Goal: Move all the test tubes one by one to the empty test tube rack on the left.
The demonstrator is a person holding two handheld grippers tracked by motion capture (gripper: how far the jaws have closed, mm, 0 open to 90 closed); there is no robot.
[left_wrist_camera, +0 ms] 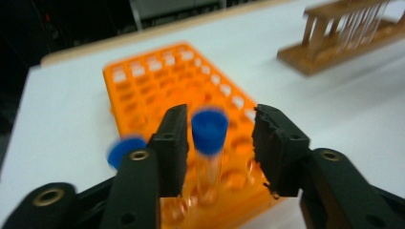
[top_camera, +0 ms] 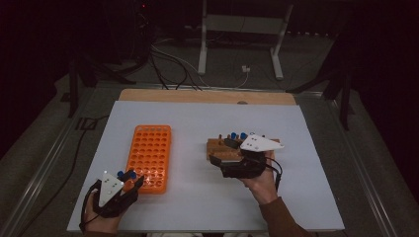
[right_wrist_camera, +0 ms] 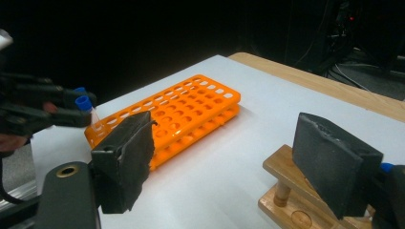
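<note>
Left tongs point(left_wrist_camera: 217, 143) hover over the near end of the orange rack point(top_camera: 149, 157), close to the near left corner of the surface point(top_camera: 197, 207), with their jaws parted; a blue-capped tube point(left_wrist_camera: 209, 152) stands upright in a rack hole between the pads point(left_wrist_camera: 174, 148), and a gap shows on each side of it, so the pads do not press on it. A second blue cap point(left_wrist_camera: 123, 150) sits just left of the left jaw in the left gripper view, blurred. Seen from above, the left tongs point(top_camera: 129, 180) reach the near left corner of the rack, where two blue caps show. Right tongs point(right_wrist_camera: 234, 167) are held wide apart with nothing between them, beside the wooden rack point(top_camera: 225, 148), which stands right of the middle of the surface, well apart from the orange rack. In the high view the right tongs point(top_camera: 217, 160) lie at the near edge of the wooden rack, which carries more blue-capped tubes point(top_camera: 237, 136). Whether the right jaws touch the wood I cannot tell
</note>
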